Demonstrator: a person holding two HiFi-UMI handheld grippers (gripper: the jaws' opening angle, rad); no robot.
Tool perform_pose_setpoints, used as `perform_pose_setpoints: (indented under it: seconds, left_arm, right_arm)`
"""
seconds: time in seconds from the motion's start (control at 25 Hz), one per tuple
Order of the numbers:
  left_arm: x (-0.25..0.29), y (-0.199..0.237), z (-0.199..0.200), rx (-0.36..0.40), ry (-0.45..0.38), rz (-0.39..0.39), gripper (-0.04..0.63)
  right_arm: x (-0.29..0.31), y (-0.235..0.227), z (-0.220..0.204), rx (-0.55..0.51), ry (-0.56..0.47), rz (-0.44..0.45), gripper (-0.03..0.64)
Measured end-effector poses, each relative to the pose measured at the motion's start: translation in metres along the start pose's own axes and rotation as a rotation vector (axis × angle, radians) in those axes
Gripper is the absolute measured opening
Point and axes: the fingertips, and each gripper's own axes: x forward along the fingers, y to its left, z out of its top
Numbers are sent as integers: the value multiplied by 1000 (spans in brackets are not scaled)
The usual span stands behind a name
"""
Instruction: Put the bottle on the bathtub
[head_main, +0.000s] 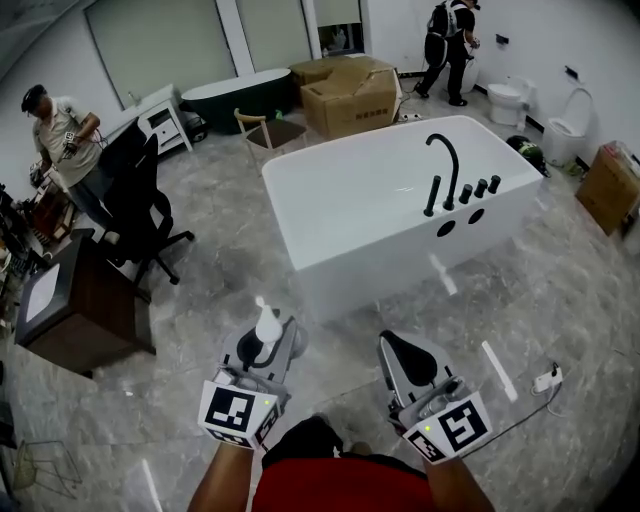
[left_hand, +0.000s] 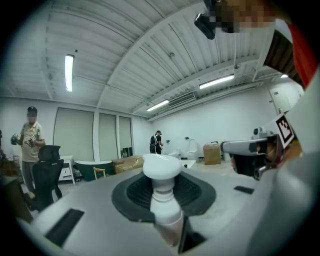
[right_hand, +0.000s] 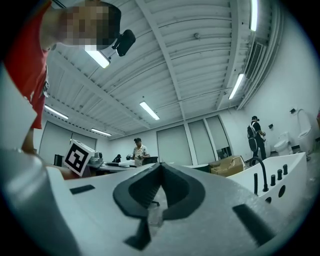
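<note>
My left gripper (head_main: 263, 345) is shut on a white pump bottle (head_main: 266, 326), held upright at the lower middle of the head view. In the left gripper view the bottle's pump head (left_hand: 161, 166) rises between the dark pads. My right gripper (head_main: 408, 362) is shut with nothing in it; its pads (right_hand: 161, 192) meet in the right gripper view. Ahead stands the white bathtub (head_main: 340, 245), with a black faucet (head_main: 446, 165) and black knobs on its right rim. Both grippers hover over the floor short of the tub's near wall.
Cardboard boxes (head_main: 350, 95) and a dark tub (head_main: 235, 92) stand behind the bathtub. A black office chair (head_main: 140, 205) and a dark desk (head_main: 75, 305) are to the left, near a standing person (head_main: 62, 140). Another person (head_main: 447, 45) stands by toilets (head_main: 507, 100). A power strip (head_main: 547, 380) lies right.
</note>
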Motion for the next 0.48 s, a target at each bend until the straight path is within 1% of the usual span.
perform_pose_setpoints:
  seconds: [0.12,0.24,0.48]
  left_arm:
    - [22,10,-11,-9,10,8,86]
    - [56,26,-29,-3,-5,5,86]
    - [138,72,-68,-23,-5,-9,86]
  right_arm:
    - [11,-12,-6,-1,12,-3,3]
    - [30,-29,-19,-5,31,-7,3]
    - [93,-77,-52,-15,92,-38,3]
